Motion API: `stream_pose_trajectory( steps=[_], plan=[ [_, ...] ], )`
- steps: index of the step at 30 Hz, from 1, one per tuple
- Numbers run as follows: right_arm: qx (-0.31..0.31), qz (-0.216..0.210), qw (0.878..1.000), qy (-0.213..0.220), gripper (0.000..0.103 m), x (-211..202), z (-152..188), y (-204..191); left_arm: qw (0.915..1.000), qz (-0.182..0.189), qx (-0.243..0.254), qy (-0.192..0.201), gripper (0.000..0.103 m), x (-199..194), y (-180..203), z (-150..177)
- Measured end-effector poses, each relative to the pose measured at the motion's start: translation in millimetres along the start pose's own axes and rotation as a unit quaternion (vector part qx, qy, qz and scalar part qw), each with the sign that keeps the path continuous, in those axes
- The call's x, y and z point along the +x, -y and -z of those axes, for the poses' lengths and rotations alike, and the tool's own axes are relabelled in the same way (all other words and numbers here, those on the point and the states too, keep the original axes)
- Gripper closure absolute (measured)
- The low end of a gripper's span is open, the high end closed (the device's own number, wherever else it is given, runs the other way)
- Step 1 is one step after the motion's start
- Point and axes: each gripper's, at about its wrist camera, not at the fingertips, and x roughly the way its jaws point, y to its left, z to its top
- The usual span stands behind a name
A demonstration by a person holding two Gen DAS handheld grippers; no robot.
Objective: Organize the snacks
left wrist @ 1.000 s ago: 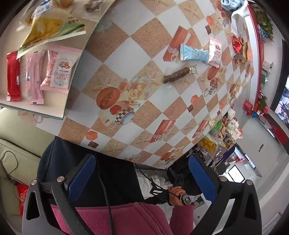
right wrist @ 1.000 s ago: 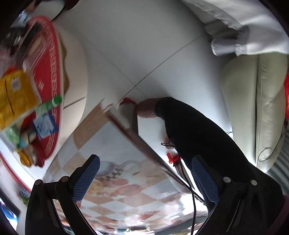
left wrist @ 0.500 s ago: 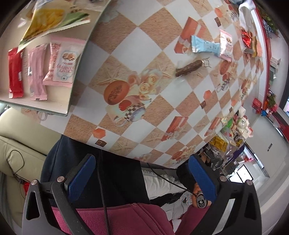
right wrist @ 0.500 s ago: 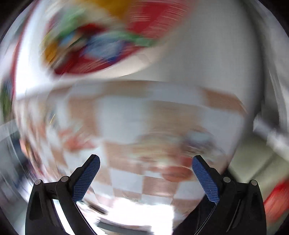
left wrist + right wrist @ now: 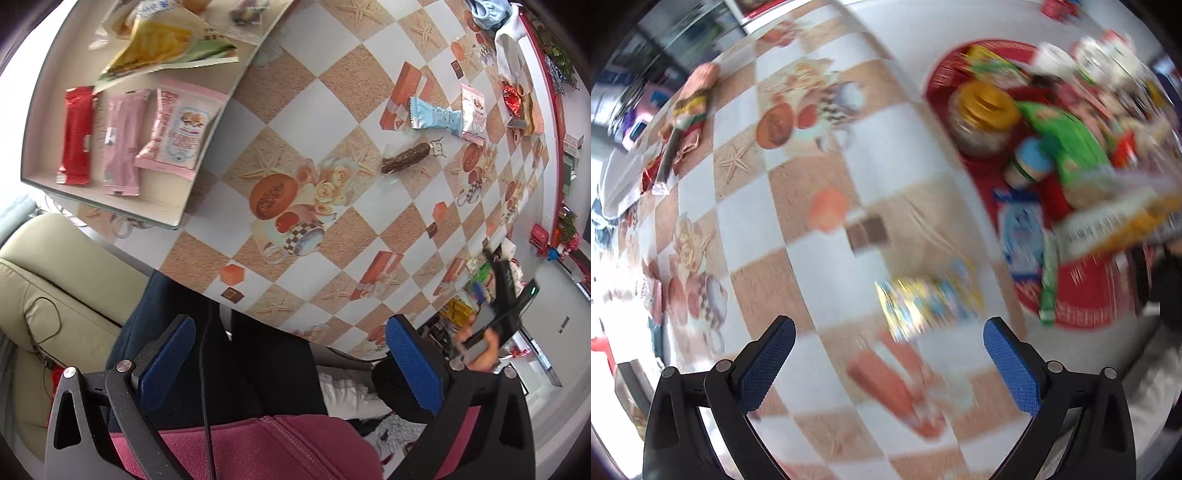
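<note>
A shallow white tray at the table's left holds a red bar, a pink bar, a pink biscuit pack and a yellow-green bag. Loose on the checked cloth lie a brown sausage snack, a light-blue bar and another pink pack. My left gripper is open over the person's lap, off the table. My right gripper is open above a blurred shiny multicoloured packet; it also shows in the left wrist view.
A red round tray crowded with jars, a green bag and boxes sits to the right of the right gripper. Wrappers and a dark stick lie at the far left. A beige sofa stands beside the table.
The right gripper has swung fast from the table's underside and floor to over the tabletop near the red tray. The left view shifted only slightly; the right gripper now shows in it.
</note>
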Motion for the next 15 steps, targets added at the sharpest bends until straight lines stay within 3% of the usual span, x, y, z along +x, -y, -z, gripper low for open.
stream_pose_trajectory(
  steps=[3,5,7,8,10,12,15],
  plan=[
    [-0.012,-0.014,0.999,-0.037,0.000,24,4,-13,0.9999,-0.014,-0.007,-0.004,0.000,1,-3,2],
    [-0.057,-0.063,0.996,-0.033,0.000,22,22,-38,0.9998,-0.012,-0.013,-0.009,0.000,5,-2,1],
    [-0.109,-0.146,0.981,-0.067,0.000,19,52,-68,0.9997,-0.014,-0.013,-0.017,0.000,11,2,-3],
    [-0.125,-0.163,0.976,-0.079,0.000,16,68,-79,0.9996,-0.016,-0.010,-0.020,0.000,13,6,-5],
    [-0.137,-0.151,0.976,-0.074,0.000,10,95,-89,0.9995,-0.018,0.007,-0.025,0.000,17,17,-7],
    [-0.110,-0.144,0.981,-0.074,0.000,8,114,-83,0.9987,-0.026,0.031,-0.030,0.000,21,30,-8],
    [-0.009,-0.160,0.984,-0.084,0.000,12,138,-45,0.9971,-0.033,0.060,-0.035,0.000,26,44,-7]
  ],
)
